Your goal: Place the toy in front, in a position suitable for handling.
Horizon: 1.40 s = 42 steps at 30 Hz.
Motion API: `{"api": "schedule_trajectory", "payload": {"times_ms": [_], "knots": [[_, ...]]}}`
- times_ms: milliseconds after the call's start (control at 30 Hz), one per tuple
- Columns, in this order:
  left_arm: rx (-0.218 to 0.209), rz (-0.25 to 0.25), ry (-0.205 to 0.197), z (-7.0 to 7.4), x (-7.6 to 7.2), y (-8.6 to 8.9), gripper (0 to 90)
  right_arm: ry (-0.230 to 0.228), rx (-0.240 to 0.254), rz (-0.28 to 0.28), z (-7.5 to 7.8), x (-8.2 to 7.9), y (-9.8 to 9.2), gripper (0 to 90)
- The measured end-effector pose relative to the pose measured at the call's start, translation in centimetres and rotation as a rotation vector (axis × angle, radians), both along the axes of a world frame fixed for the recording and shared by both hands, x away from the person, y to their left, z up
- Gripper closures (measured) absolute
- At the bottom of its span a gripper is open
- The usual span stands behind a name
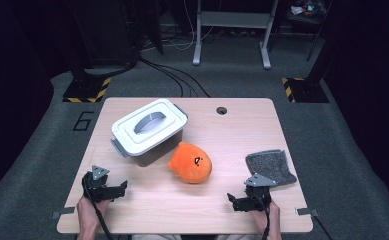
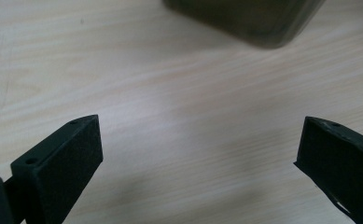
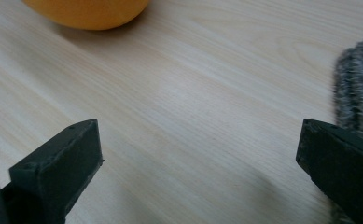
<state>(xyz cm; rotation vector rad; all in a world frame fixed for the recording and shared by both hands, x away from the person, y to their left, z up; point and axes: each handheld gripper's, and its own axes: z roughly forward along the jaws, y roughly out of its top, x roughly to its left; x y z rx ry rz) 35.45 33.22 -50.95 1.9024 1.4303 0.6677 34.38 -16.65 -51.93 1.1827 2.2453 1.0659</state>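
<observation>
Bench [image 1: 147,200] carries, largest first, a lidded box [image 1: 149,131] far left, an orange plush [image 1: 190,162] at centre and a grey cloth [image 1: 270,167] at right. Right claw [image 1: 238,201], jaws wide and empty, sits just near-left of the cloth, nearer than the left claw [image 1: 118,189], likewise wide and empty.

Left gripper [image 1: 113,189]: black boxy body, grey three-cornered plate on top, black cable trailing back along bare forearm. Right gripper [image 1: 236,201]: same black build, same grey plate, black cable running near table edge. Both forearms bare, no sleeves visible. Close up, jaws matte black, blocky, wedge-tipped, small round screw hole on upper face, inner pads finely textured.
</observation>
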Motion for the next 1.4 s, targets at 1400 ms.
{"api": "schedule_trajectory", "payload": {"times_ms": [1400], "knots": [[-0.016,-0.223,-0.214,8.2,0.0,-6.4,7.3,0.013,-0.004,-0.008,-0.7,0.2,0.2,8.8]]}}
